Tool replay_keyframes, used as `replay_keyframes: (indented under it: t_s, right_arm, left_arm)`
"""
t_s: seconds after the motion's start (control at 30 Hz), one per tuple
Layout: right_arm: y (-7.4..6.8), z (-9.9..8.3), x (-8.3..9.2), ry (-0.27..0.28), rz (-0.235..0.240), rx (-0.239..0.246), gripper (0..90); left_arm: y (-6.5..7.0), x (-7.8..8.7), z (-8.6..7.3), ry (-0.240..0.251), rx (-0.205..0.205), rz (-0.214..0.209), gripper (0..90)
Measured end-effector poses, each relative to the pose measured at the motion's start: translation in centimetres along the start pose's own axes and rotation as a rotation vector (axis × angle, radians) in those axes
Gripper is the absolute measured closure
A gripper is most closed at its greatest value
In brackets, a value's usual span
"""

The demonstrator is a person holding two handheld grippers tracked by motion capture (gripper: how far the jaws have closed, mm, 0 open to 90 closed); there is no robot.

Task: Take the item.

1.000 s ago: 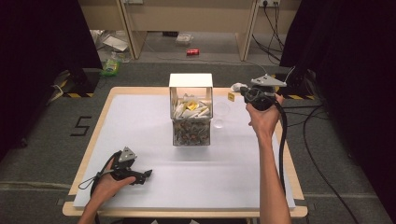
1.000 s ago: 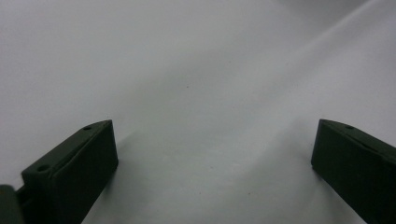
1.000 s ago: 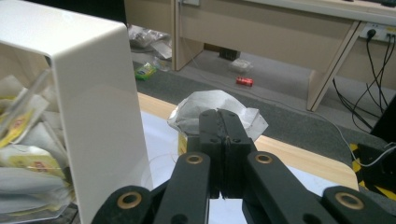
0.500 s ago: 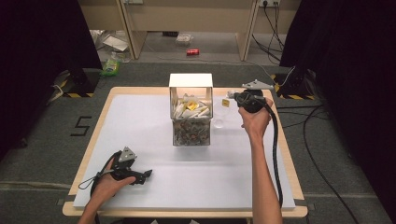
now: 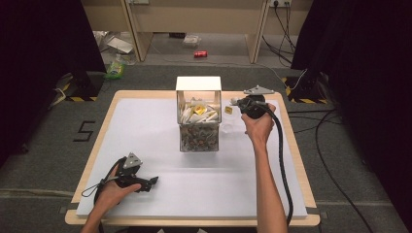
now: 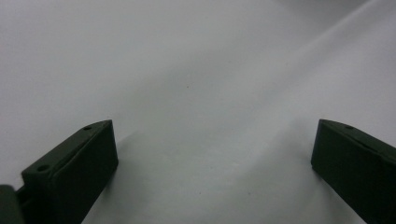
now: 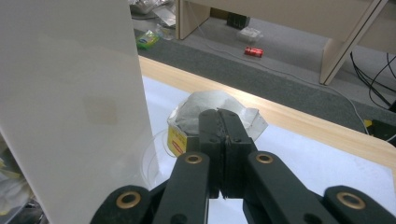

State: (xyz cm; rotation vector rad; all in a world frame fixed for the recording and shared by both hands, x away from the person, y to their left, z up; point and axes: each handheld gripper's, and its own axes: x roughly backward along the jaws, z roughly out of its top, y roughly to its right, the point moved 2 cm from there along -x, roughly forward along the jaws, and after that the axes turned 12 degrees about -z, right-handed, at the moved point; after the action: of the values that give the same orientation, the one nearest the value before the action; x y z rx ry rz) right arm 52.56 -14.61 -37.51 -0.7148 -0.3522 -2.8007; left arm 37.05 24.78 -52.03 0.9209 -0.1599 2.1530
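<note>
A clear box [image 5: 198,116] with a white back wall [image 7: 70,102] stands mid-table, packed with tea bags. My right gripper [image 5: 234,102] hovers just right of it, shut on a grey tea bag [image 7: 196,109] that has a yellow tag [image 7: 176,140]; the tag [image 5: 228,110] dangles below. Under the bag sits a clear plastic cup [image 7: 154,158], seen faintly as the cup [image 5: 228,125] beside the box. My left gripper [image 5: 151,181] rests on the white mat [image 5: 145,126] at the near left. Its jaws [image 6: 212,154] stand wide apart with nothing between them.
The white mat covers a wooden table [image 5: 291,145]. On the floor beyond lie a red can [image 5: 200,54], a green bottle [image 5: 115,68] and cables [image 5: 335,121] to the right. Wooden furniture legs [image 7: 350,37] stand behind the table.
My right gripper has come down and slightly nearer the box with the tea bag still pinched. The left hand and its gripper have stayed put.
</note>
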Motion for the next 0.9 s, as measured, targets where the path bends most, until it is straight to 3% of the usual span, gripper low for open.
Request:
replay_keyframes:
  t_s: [0.5, 0.9]
  right_arm:
    - [-0.8, -1.1, -0.8, -0.036, 0.015, 0.034, 89.4]
    - [-2.1, -1.9, -2.6, -0.091, 0.033, 0.055, 89.0]
  left_arm:
    - [0.0, 0.0, 0.0, -0.001, -0.001, 0.001, 0.0]
    - [0.0, 0.0, 0.0, 0.001, 0.000, 0.000, 0.0]
